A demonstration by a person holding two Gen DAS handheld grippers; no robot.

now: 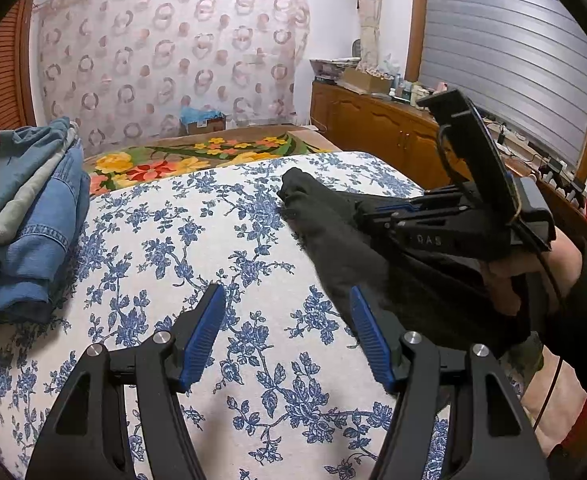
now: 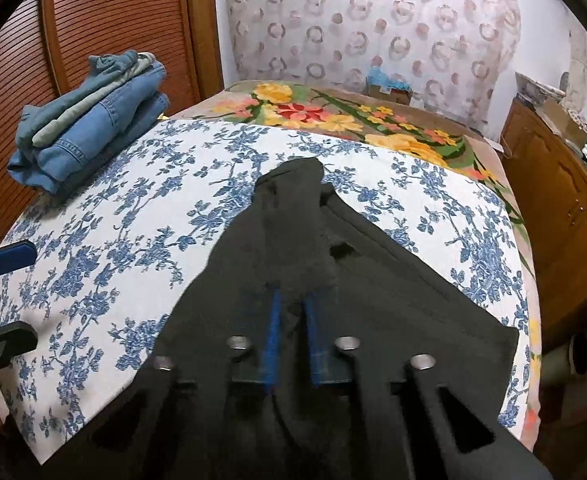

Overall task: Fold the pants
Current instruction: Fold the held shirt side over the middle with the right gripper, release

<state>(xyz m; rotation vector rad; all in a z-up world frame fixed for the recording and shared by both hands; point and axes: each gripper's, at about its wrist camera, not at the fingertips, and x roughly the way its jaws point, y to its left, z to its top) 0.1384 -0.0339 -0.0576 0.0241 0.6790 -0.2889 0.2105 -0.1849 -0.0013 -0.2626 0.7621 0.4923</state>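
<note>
Gripping a bunched fold of the black pants, the right tongs are clamped down, blue pads nearly together with cloth pinched between them. In the left wrist view the same right tongs come in from the right, a hand on the handle, dark fabric draped under and ahead of them.

Left tongs stand apart and empty, hovering over the bed with its blue floral sheet. Their right pad is just beside the pants' edge, apparently not touching.

Pants location: mostly beneath and in front of the right tongs, spread toward the right of the left tongs. One point of cloth reaches ahead toward the flowered blanket. The rest lies flat on the sheet.

A stack of folded denim sits well off to the left of both tongs, out of the working area.

Risks, my read:
- Grip looks like a bunch, not a clean hem or waistband. Lifting from here likely drags a wad and the fold line comes out crooked.
- Only one side held. With the left tongs empty, the free side could trail and twist when the right one moves.
- Can't tell how many layers are pinched; grabbing just the top layer would separate the legs.
- Near edge of the pants is hidden under the right tongs, so alignment there is unverified.
</note>
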